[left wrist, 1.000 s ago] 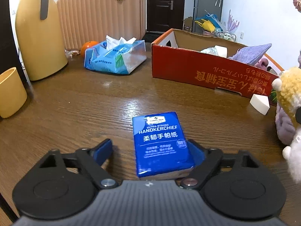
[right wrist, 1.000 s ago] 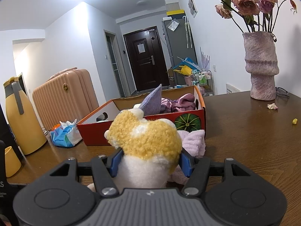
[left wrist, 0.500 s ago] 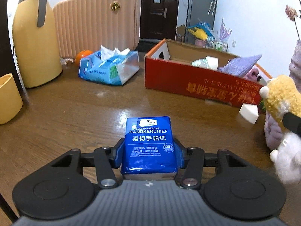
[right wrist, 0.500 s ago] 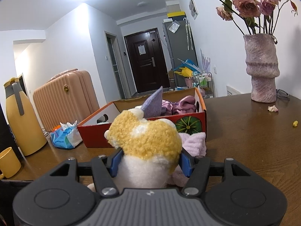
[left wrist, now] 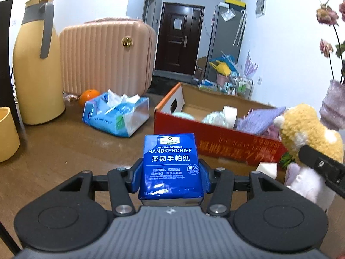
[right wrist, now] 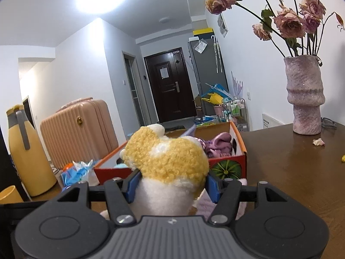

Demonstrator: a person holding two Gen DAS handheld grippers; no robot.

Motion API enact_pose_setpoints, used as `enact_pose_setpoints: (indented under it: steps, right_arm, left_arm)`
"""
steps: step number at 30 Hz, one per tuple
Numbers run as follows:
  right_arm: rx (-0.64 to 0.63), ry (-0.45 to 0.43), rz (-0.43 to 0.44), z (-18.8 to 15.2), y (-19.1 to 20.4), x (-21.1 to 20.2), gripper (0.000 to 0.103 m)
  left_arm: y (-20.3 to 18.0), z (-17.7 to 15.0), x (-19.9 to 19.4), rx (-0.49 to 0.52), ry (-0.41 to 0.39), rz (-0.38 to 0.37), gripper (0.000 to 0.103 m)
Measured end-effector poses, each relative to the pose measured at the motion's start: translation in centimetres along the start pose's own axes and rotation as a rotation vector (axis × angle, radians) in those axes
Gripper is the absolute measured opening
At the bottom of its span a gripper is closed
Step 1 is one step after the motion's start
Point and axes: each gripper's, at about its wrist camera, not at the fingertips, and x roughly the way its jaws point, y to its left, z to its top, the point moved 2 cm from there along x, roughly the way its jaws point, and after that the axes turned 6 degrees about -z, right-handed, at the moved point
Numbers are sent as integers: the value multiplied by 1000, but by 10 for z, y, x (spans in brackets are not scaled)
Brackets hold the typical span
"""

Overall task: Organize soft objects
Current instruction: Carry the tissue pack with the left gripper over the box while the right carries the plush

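Observation:
My left gripper [left wrist: 170, 178] is shut on a blue handkerchief pack [left wrist: 170, 165], which hangs above the brown table [left wrist: 54, 151]. Both blue pads press its sides. In the right wrist view my right gripper [right wrist: 170, 183] is shut on a yellow and white plush toy [right wrist: 166, 157], lifted off the table. The same plush toy [left wrist: 306, 129] shows at the right of the left wrist view, with the right gripper's finger across it. Ahead lies the open red cardboard box [left wrist: 215, 140] with a purple cloth [left wrist: 258, 120] and white soft items inside. The box [right wrist: 226, 168] sits just beyond the plush.
A blue tissue pack [left wrist: 116, 116], an orange [left wrist: 89, 95], a yellow jug [left wrist: 36, 64] and a yellow cup [left wrist: 7, 133] stand at the left. A pink suitcase [left wrist: 105, 56] is behind them. A white sponge wedge [left wrist: 266, 168] lies by the box. A vase of roses [right wrist: 305, 95] stands at the right.
The left gripper shut on the handkerchief pack and lifted it off the table. The right gripper, with the plush in it, rose slightly.

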Motion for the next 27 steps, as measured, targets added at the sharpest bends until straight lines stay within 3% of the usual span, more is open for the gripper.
enact_pose_setpoints:
  steps: [16, 27]
  right_arm:
    - [49, -40, -16, 29, 13, 36, 61]
    - [59, -49, -19, 45, 19, 62, 61]
  left_arm:
    - [-5, 38, 7, -35, -111, -10, 53]
    - [-6, 58, 30, -54, -135, -17, 53]
